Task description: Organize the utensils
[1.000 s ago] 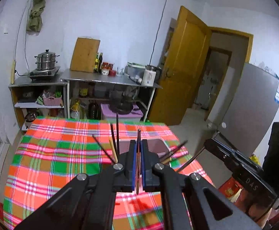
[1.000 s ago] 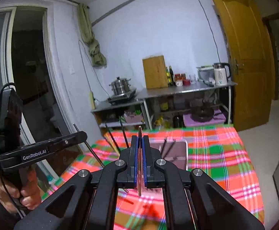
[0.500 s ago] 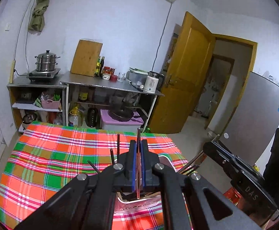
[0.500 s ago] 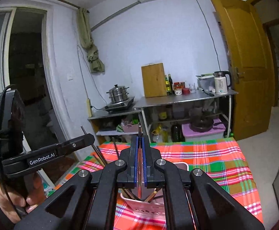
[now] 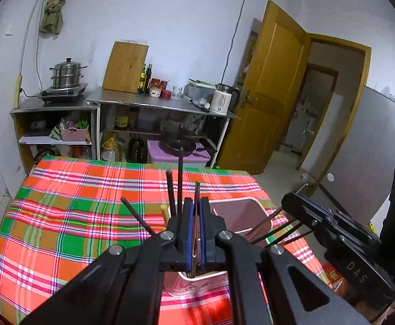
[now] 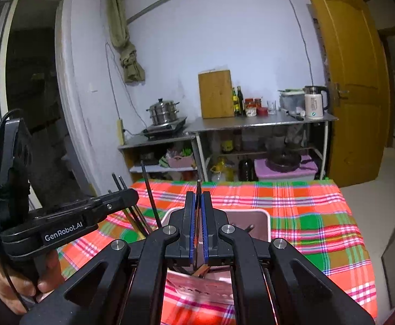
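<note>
A pale pink utensil holder [image 5: 240,211] stands on the plaid tablecloth [image 5: 75,211], with several dark chopsticks [image 5: 179,178] sticking up out of it. My left gripper [image 5: 194,233] is shut on a brown chopstick [image 5: 196,192], just above the holder's near rim. My right gripper [image 6: 197,230] is shut on another brown chopstick [image 6: 198,187] above the same holder [image 6: 251,219]. Each gripper shows in the other's view: the right one [image 5: 333,227] at right, the left one [image 6: 70,216] at left beside more dark chopsticks [image 6: 150,192].
Metal shelves [image 5: 156,103] with a steamer pot [image 5: 67,77], cutting board [image 5: 125,66], bottles and a kettle [image 5: 221,103] stand against the far wall. A yellow door [image 5: 273,89] is open at right. A red item [image 5: 333,279] lies by the table's right edge.
Both grippers have dropped back down toward the holder with their chopsticks still clamped; the views tilted downward and the table fills more of each frame.
</note>
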{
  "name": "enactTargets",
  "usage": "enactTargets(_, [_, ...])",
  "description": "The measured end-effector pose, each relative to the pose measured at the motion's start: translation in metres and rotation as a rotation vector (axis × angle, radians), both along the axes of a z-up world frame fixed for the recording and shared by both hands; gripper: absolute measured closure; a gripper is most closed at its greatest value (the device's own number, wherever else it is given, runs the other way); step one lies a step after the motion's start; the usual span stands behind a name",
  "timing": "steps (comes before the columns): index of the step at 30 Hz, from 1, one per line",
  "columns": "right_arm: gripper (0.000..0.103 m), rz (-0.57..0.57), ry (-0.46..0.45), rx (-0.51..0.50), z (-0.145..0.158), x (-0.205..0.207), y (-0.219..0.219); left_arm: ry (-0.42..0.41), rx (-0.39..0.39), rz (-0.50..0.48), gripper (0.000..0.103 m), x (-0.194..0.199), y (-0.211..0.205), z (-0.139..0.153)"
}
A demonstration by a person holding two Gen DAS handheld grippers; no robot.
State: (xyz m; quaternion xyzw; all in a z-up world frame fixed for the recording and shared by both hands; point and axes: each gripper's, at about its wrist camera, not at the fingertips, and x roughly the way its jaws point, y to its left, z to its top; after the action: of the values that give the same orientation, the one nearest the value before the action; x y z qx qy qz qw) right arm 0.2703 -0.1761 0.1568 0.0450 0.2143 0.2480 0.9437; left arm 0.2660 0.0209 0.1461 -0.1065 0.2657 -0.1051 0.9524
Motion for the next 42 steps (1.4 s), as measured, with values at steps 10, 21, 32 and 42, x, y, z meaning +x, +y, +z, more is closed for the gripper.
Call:
enactTargets(10, [0.099, 0.001, 0.05, -0.039, -0.02, 0.005, 0.002, 0.03, 0.016, 0.01, 0.098, -0.001, 0.0, -0.017])
enactTargets(21, [0.095, 0.01, 0.037, -0.03, -0.014, -0.009, -0.006, -0.003, -0.002, -0.002, 0.082, -0.021, 0.002, -0.008])
enactTargets(32, [0.093, 0.009, 0.006, -0.02, -0.011, -0.061, -0.021, -0.052, 0.036, -0.011, 0.075, -0.074, -0.008, 0.002])
enactTargets(42, [0.089, -0.001, 0.001, -0.037, -0.022, -0.119, -0.034, -0.056, 0.046, -0.035, 0.069, -0.129, -0.025, -0.016])
